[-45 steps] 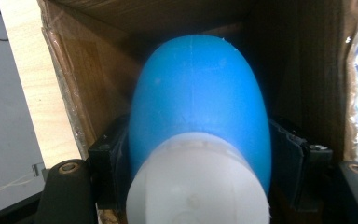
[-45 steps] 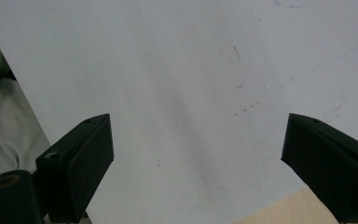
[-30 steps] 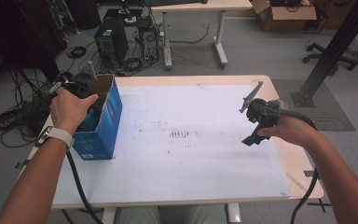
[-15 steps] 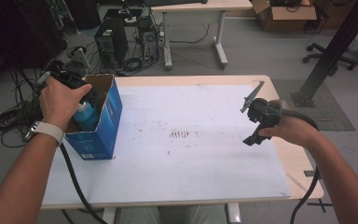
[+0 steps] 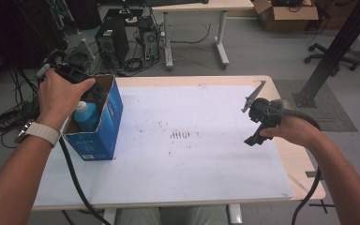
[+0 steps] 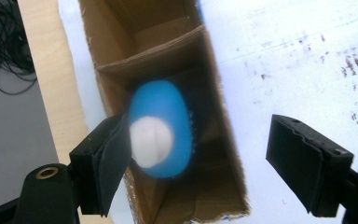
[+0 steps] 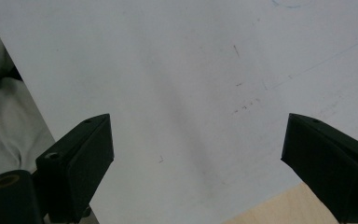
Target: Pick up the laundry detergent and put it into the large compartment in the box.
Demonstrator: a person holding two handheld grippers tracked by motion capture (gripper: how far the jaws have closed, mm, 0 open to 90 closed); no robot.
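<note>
- Blue bottle [image 6: 161,128] with its white cap [image 6: 150,141] stands inside the open cardboard box [image 6: 214,135], between the spread jaws of the left gripper [image 6: 214,163]; one jaw looks just beside the cap, though whether it touches I cannot tell
- Box, blue outside [image 5: 104,126], sits at the left end of the bench [image 5: 206,173], the left hand [image 5: 63,96] above it
- Right gripper [image 7: 198,163] hangs with jaws wide apart over the bare white sheet, well away near the right edge; right hand [image 5: 293,131] grips it
</note>
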